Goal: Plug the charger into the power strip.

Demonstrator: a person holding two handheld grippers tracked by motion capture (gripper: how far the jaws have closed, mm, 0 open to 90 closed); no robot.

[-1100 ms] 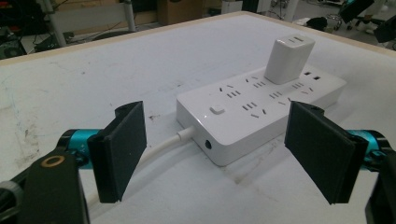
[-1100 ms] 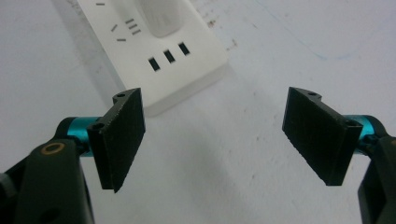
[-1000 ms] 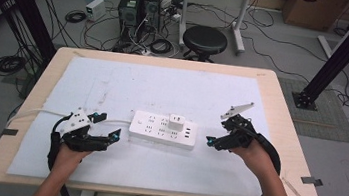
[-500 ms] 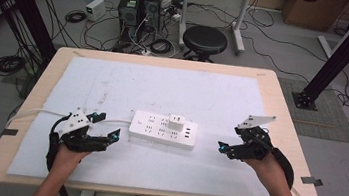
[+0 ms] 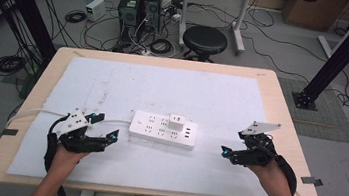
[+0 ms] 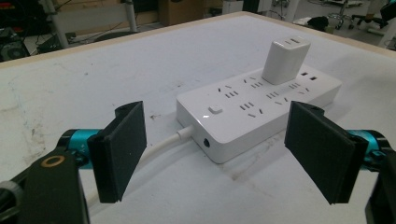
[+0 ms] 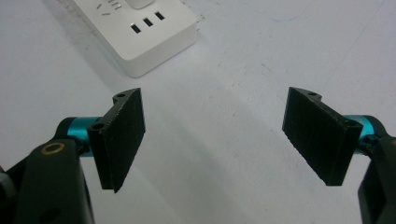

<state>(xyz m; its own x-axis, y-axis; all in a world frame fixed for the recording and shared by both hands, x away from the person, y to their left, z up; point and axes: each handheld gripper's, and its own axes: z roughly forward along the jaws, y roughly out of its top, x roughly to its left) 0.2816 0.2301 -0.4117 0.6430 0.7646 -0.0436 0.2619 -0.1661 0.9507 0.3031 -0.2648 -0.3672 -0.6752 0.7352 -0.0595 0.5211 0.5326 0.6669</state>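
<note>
A white power strip [image 5: 163, 130] lies in the middle of the white mat [image 5: 173, 93], with a white charger block [image 5: 176, 122] plugged into it. My left gripper [image 5: 109, 131] rests on the mat just left of the strip, open and empty. In the left gripper view the strip [image 6: 261, 112] and its white cord [image 6: 163, 142] lie just beyond the open jaws, and the charger [image 6: 285, 59] stands upright. My right gripper [image 5: 225, 152] sits apart to the right of the strip, open and empty. The right gripper view shows the strip's end [image 7: 149, 32] with three USB slots.
The mat covers a wooden table [image 5: 285, 121]. The strip's cord [image 5: 35, 111] runs off to the left edge. Tape pieces [image 5: 311, 180] mark the table's sides. Beyond the table stand a black stool [image 5: 204, 40], computer towers [image 5: 138, 5] and floor cables.
My right gripper has drawn back to the right and toward the near edge, away from the power strip. The left gripper has stayed still.
</note>
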